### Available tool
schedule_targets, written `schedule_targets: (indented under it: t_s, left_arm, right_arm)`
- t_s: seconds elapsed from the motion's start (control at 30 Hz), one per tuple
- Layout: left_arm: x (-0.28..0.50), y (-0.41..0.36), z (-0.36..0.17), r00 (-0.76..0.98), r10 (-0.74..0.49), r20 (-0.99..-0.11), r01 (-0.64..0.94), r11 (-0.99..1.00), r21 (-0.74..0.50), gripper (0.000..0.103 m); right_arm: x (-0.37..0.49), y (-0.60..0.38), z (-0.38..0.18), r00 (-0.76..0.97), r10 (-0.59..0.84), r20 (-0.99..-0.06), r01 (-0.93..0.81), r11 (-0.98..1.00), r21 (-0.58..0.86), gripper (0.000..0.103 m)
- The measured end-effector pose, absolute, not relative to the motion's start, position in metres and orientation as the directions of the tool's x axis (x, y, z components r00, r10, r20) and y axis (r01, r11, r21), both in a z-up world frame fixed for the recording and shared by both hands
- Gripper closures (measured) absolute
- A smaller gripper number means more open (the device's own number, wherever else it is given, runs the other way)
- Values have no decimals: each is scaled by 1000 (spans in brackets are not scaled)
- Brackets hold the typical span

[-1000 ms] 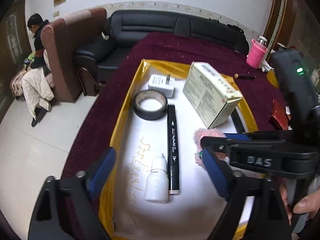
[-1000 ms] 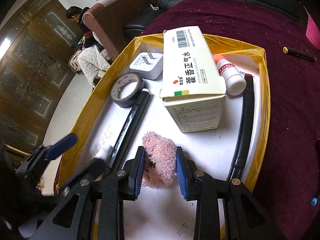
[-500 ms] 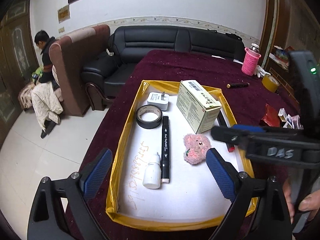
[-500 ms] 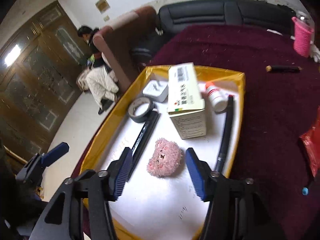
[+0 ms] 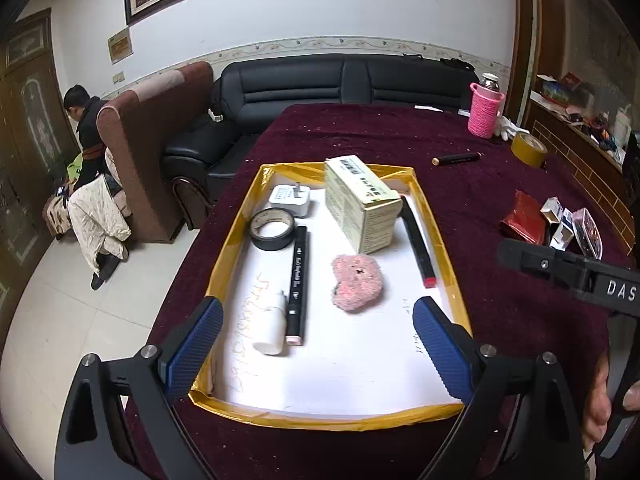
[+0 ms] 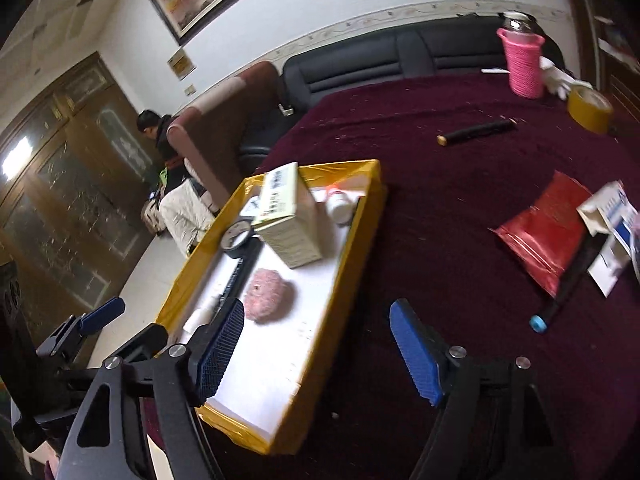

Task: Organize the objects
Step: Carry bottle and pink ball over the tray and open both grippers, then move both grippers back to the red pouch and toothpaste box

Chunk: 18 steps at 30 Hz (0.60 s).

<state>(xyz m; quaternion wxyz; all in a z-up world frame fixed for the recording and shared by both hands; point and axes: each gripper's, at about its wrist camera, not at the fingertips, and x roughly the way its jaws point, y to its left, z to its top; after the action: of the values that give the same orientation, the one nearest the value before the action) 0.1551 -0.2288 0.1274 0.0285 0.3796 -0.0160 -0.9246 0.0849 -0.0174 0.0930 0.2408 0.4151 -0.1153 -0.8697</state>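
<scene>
A white tray with a yellow rim (image 5: 236, 240) sits on the maroon tablecloth. In it lie a pink plush toy (image 5: 357, 283), a black marker (image 5: 297, 276), a white dropper bottle (image 5: 270, 326), a black tape roll (image 5: 273, 229), a white charger (image 5: 289, 200), a medicine box (image 5: 362, 204) and a black pen with a red end (image 5: 418, 246). My left gripper (image 5: 318, 320) hangs open above the tray's near end, holding nothing. My right gripper (image 6: 318, 312) is over the tray's right rim. Its jaws are opening and empty, and the plush toy (image 6: 266, 295) lies free just ahead to the left.
On the cloth right of the tray lie a red pouch (image 6: 548, 232), a pen with a blue cap (image 6: 568, 284), small boxes (image 6: 612, 220) and a black pen (image 6: 476, 132). Farther back stand a yellow tape roll (image 6: 590, 110) and a pink-sleeved bottle (image 6: 522, 62). A person (image 5: 86, 148) sits at far left.
My right gripper has let go of the pink plush toy, opened wide, and drawn back up and to the right. My left gripper has also drawn back and risen from the tray.
</scene>
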Motion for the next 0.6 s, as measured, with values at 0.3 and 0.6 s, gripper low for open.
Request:
schedule_targets:
  t_s: [0.3, 0.6]
  left_arm:
    - [155, -202, 127, -703, -74, -708, 10, -996, 94, 7]
    - [150, -171, 123, -685, -75, -724, -34, -990, 134, 7]
  right_arm:
    - [87, 29, 86, -569, -513, -642, 250, -852, 460, 21]
    - [89, 77, 82, -606, -503, -617, 178, -841, 511, 20]
